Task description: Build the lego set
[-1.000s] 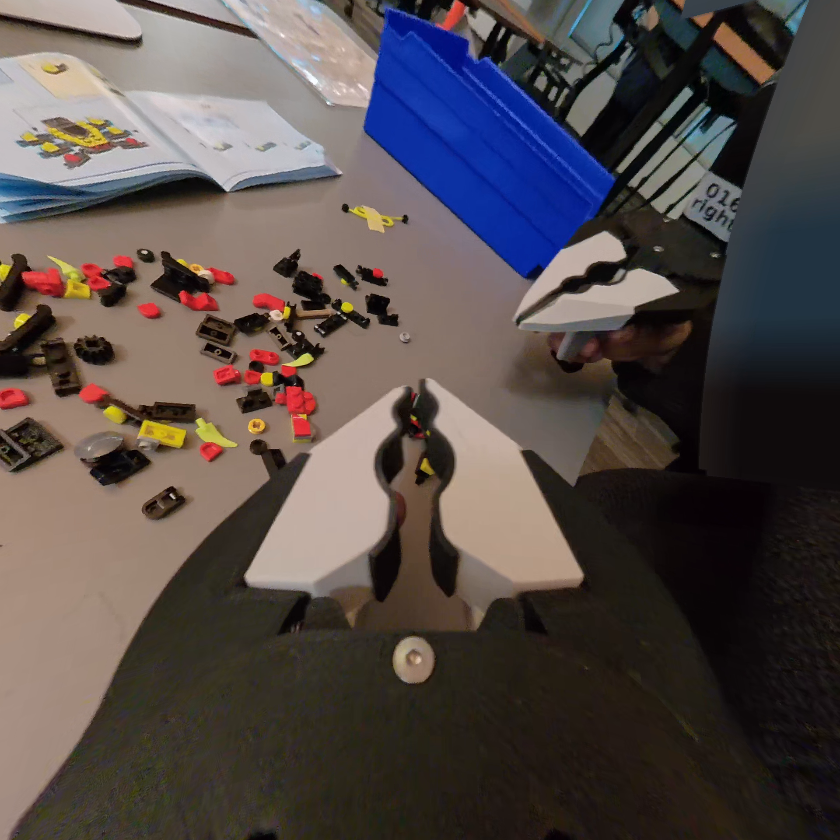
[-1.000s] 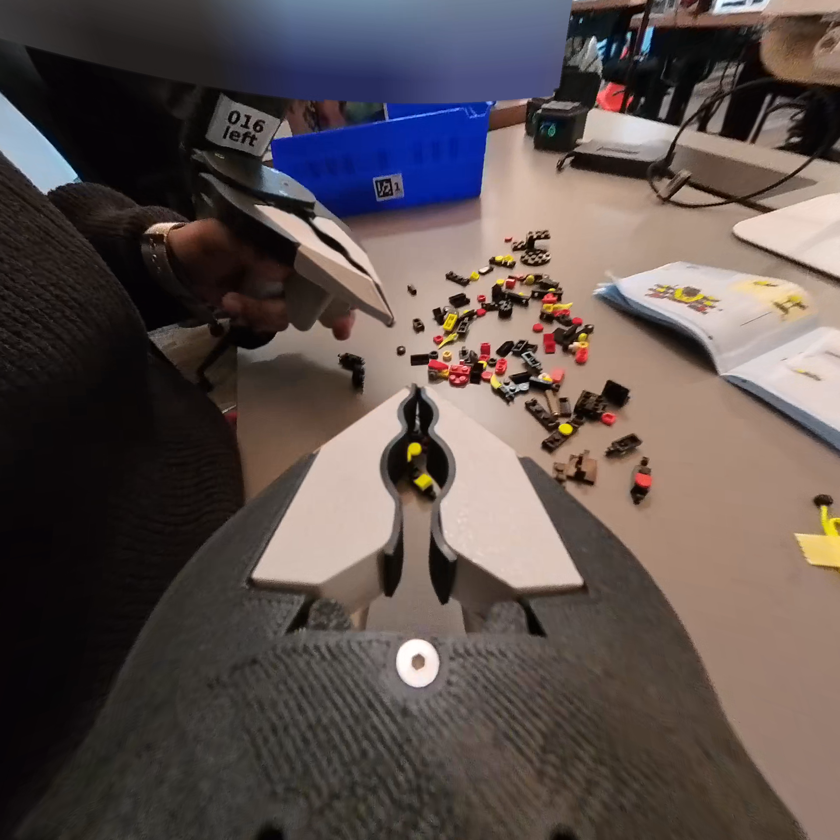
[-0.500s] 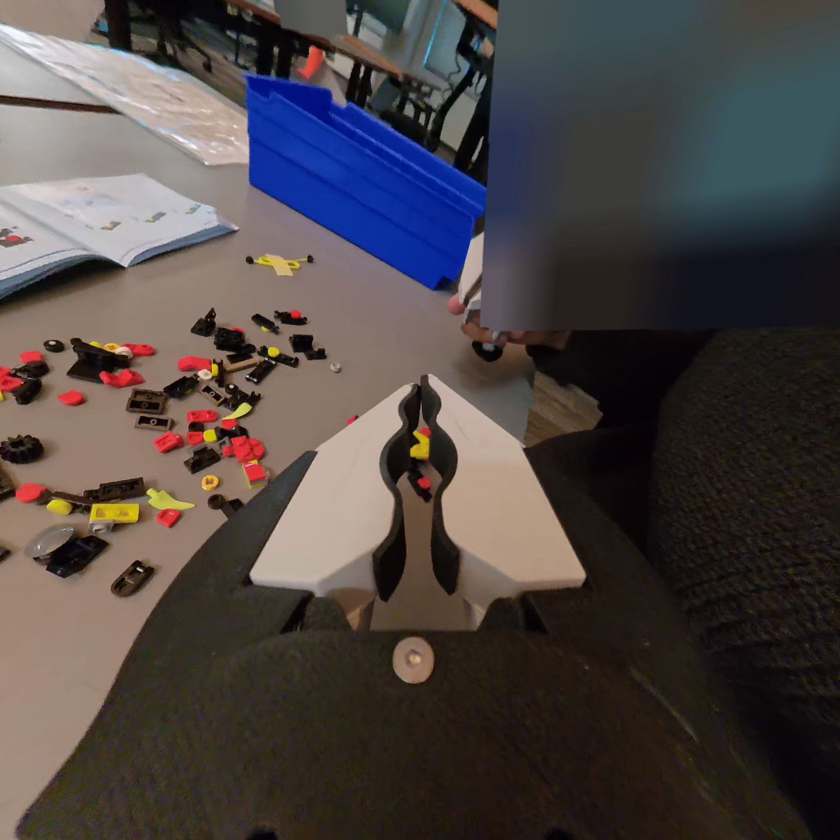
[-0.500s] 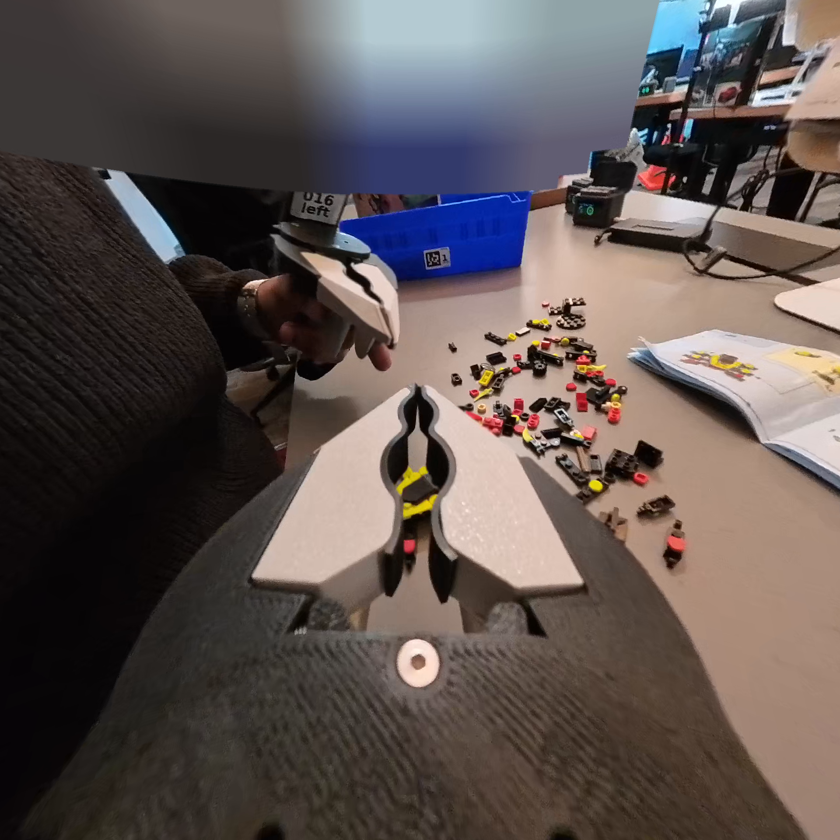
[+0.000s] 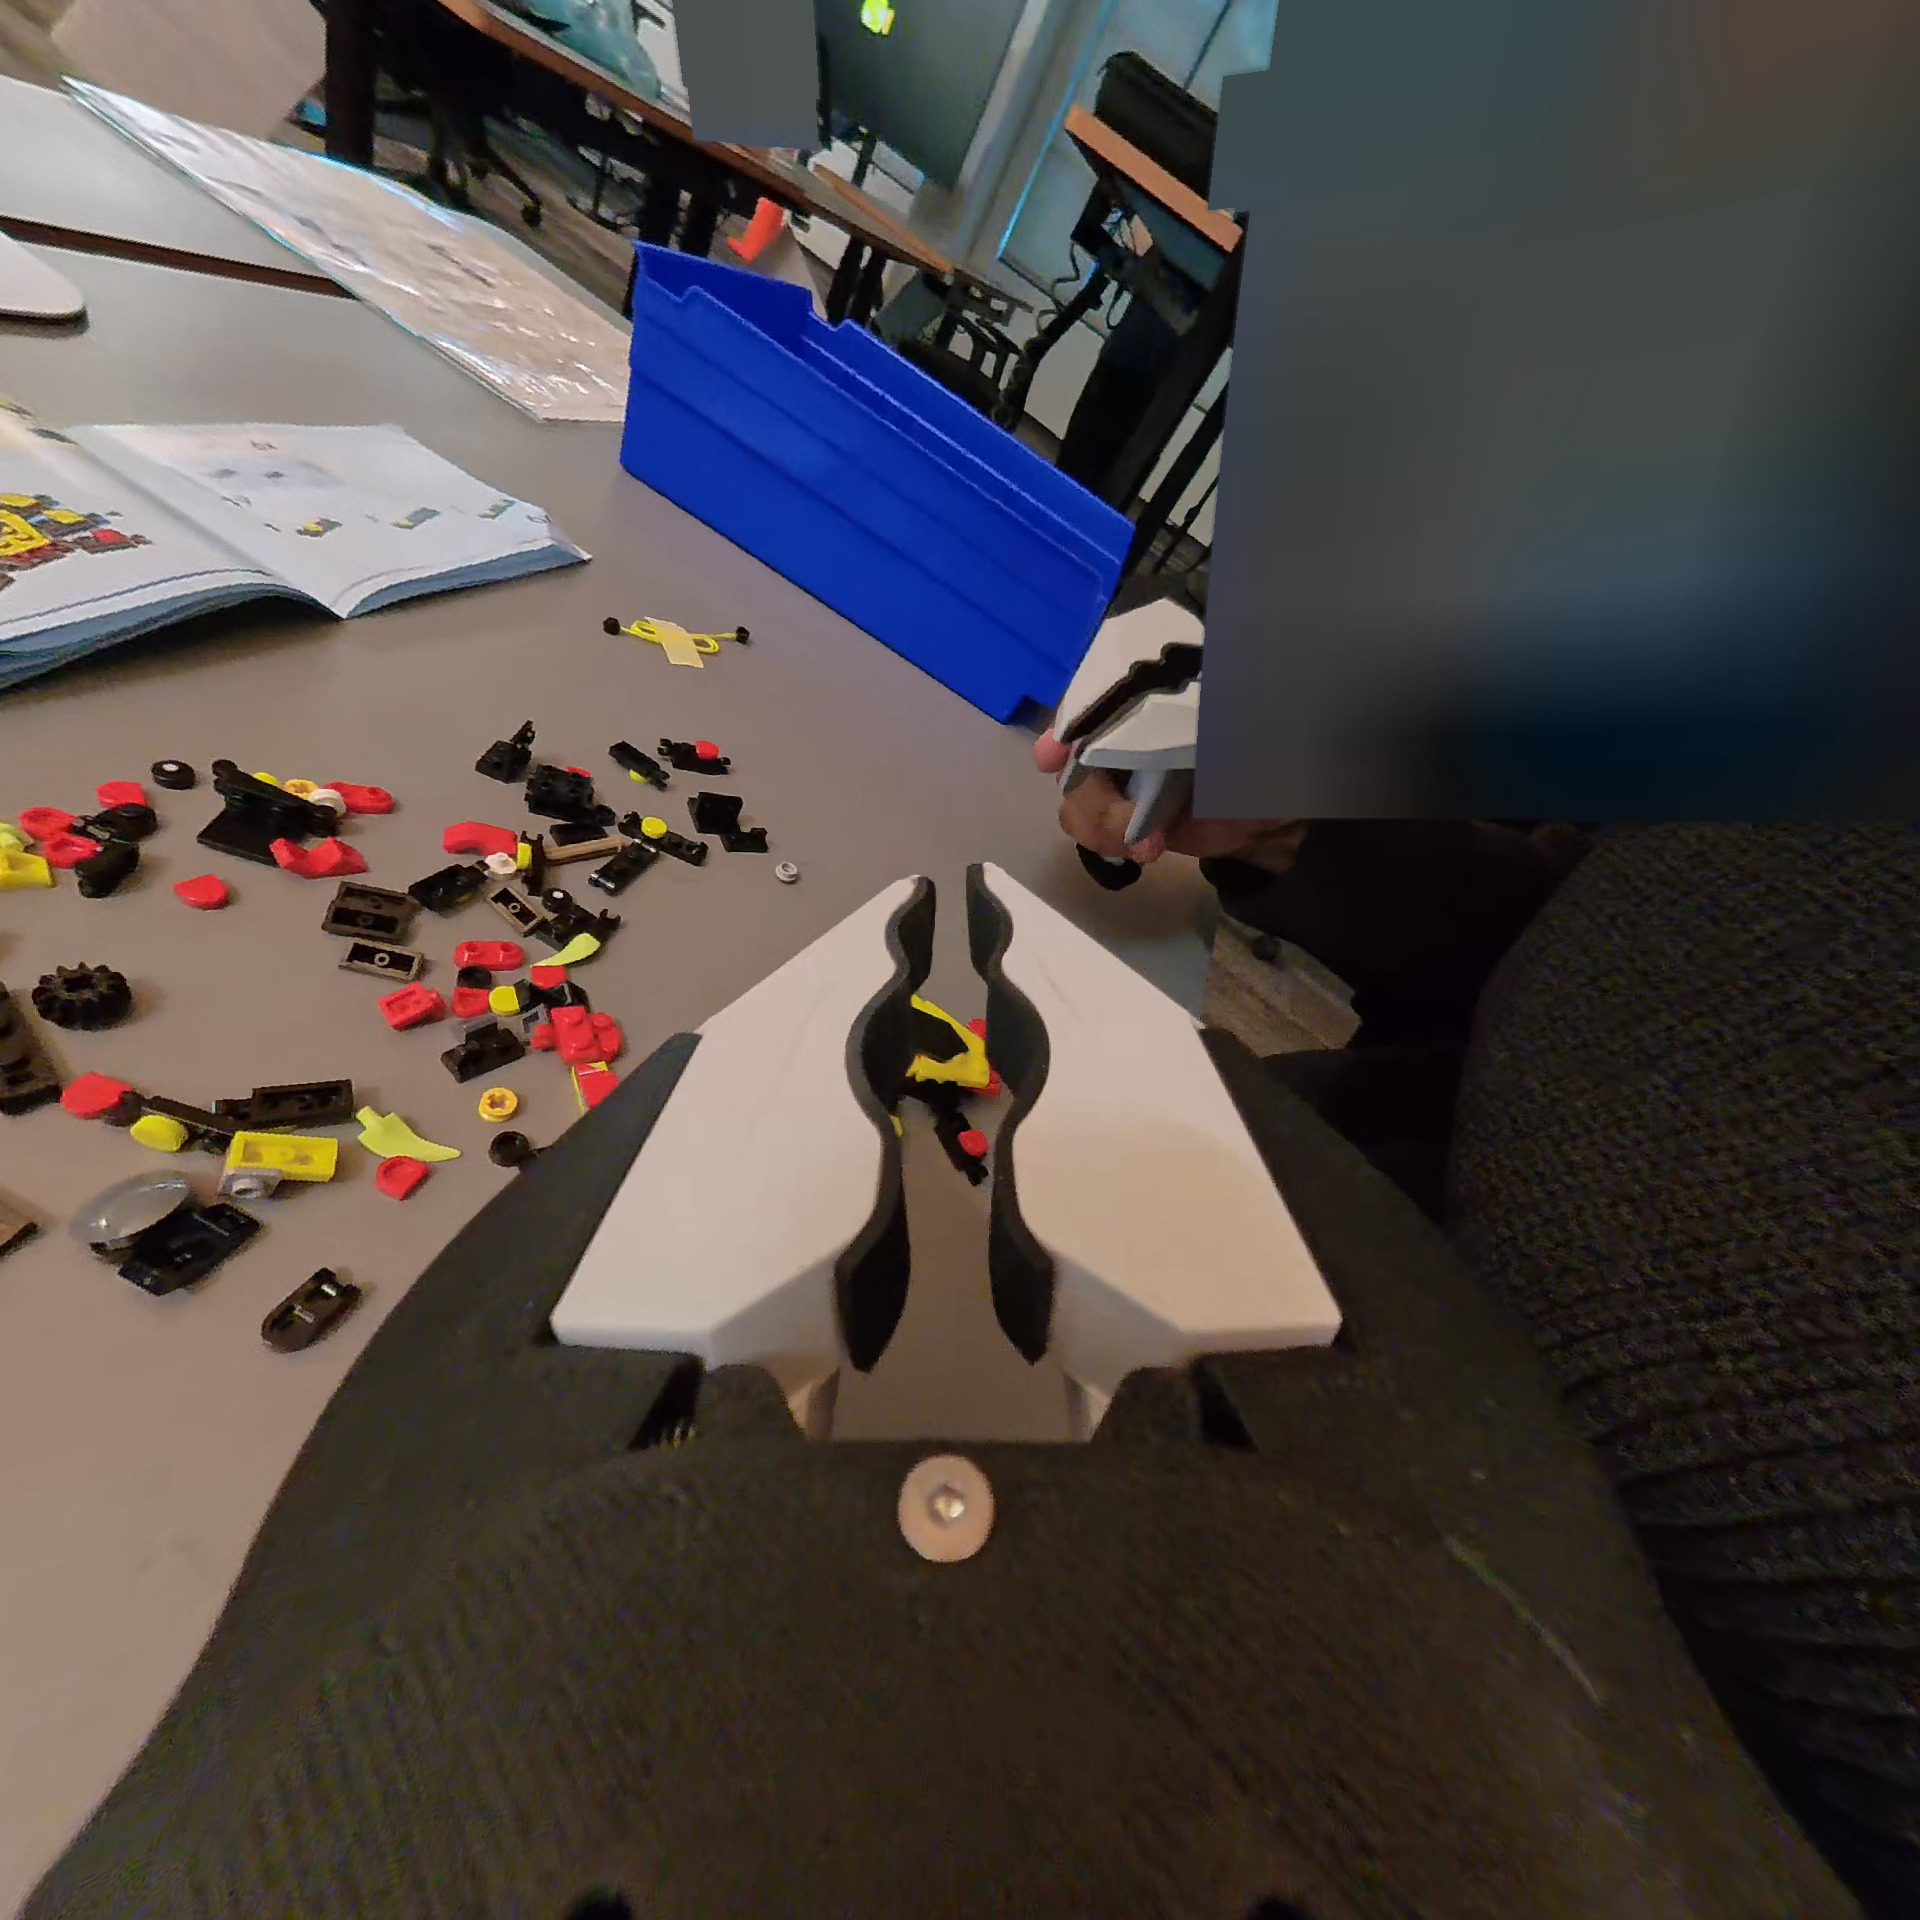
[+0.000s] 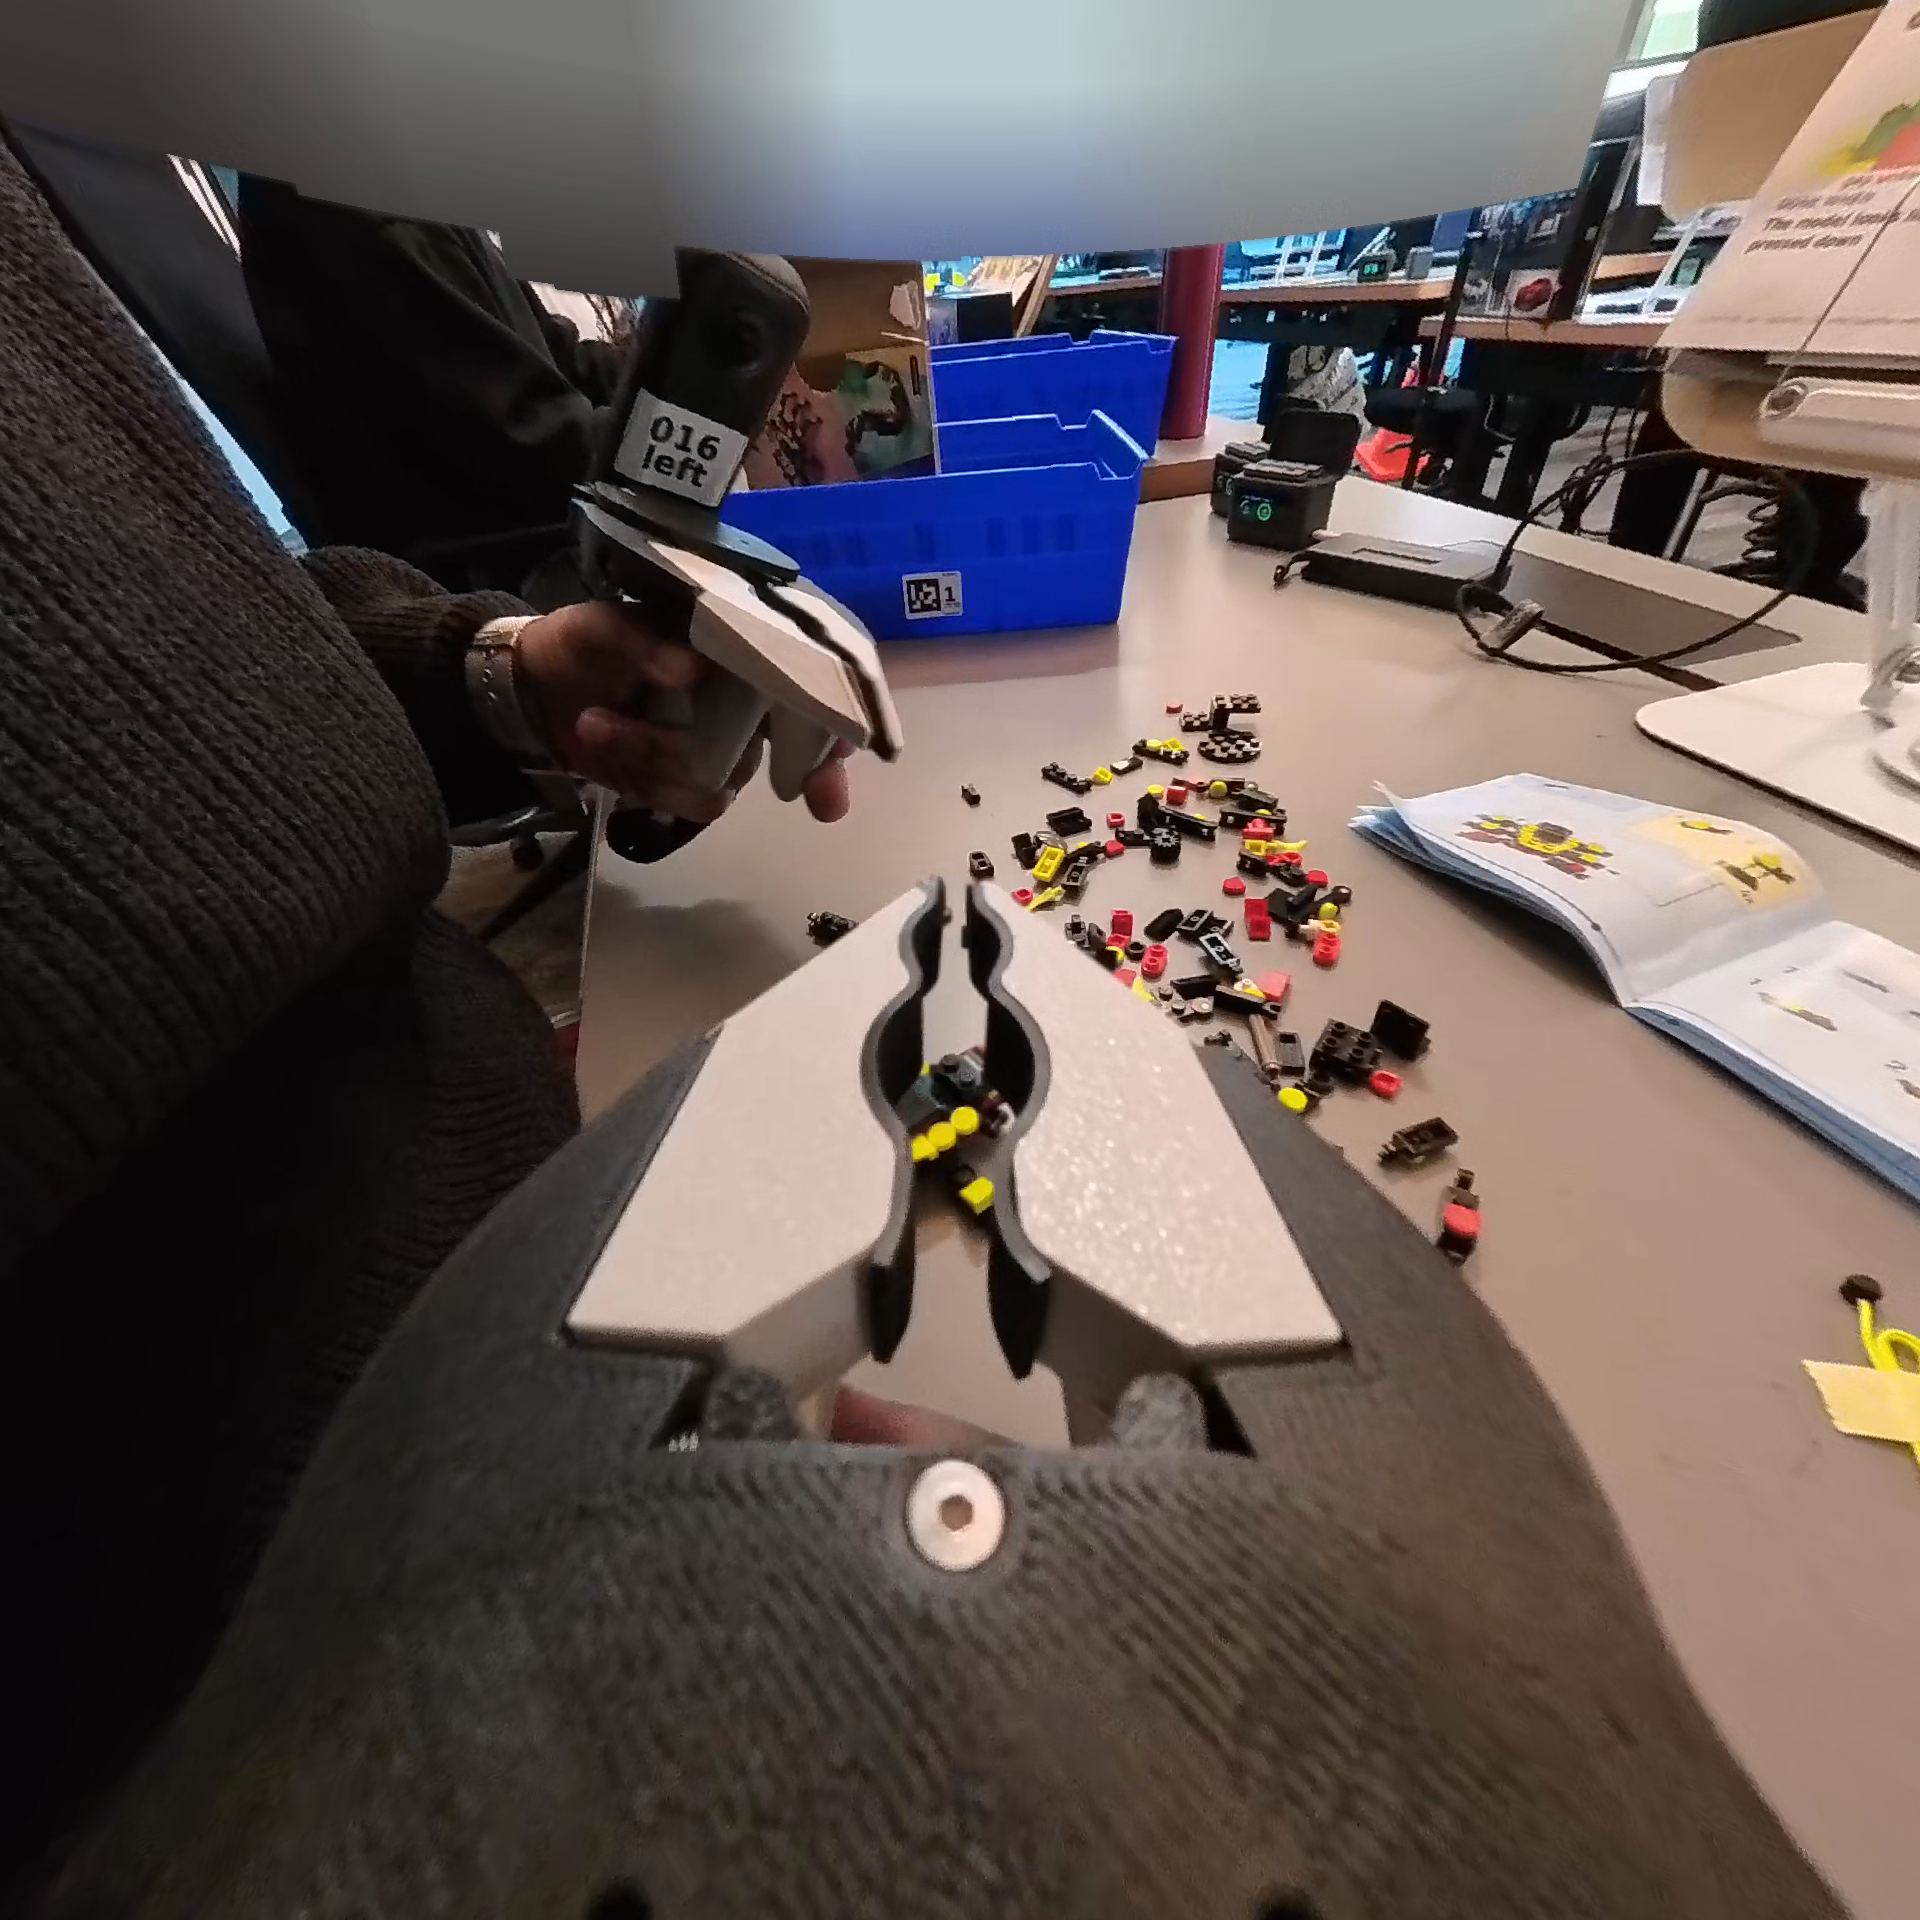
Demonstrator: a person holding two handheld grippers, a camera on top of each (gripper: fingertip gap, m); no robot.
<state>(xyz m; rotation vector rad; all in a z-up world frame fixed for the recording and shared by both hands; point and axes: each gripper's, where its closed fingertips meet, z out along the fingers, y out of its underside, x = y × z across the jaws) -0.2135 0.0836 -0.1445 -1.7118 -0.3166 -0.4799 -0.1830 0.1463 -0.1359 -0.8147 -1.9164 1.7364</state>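
Note:
My left gripper [image 5: 945,883] is shut on a small yellow, black and red lego sub-assembly [image 5: 945,1060] held in the hollow between its pads, with the tips a sliver apart. It also shows in the right wrist view [image 6: 878,727], above the table's near corner. My right gripper [image 6: 956,888] is shut on a black sub-assembly with yellow studs [image 6: 951,1117]. It shows partly in the left wrist view [image 5: 1127,691] beside a blurred patch. Loose black, red and yellow lego pieces [image 5: 499,935] lie scattered on the grey table [image 5: 883,727] ahead of both grippers.
An open instruction booklet [image 5: 260,520] lies beyond the pieces. A blue bin [image 5: 852,468] stands at the table's far edge. A yellow string piece on tape [image 5: 675,636] lies apart. Cables and a charger [image 6: 1382,561] and a white base [image 6: 1787,727] sit farther off. There is about 8 centimeters between the tips of the two grippers.
Both grippers have tilted up, so more of the room shows. Their fingertips touched before and now stand a sliver apart. The held parts stay between the pads.

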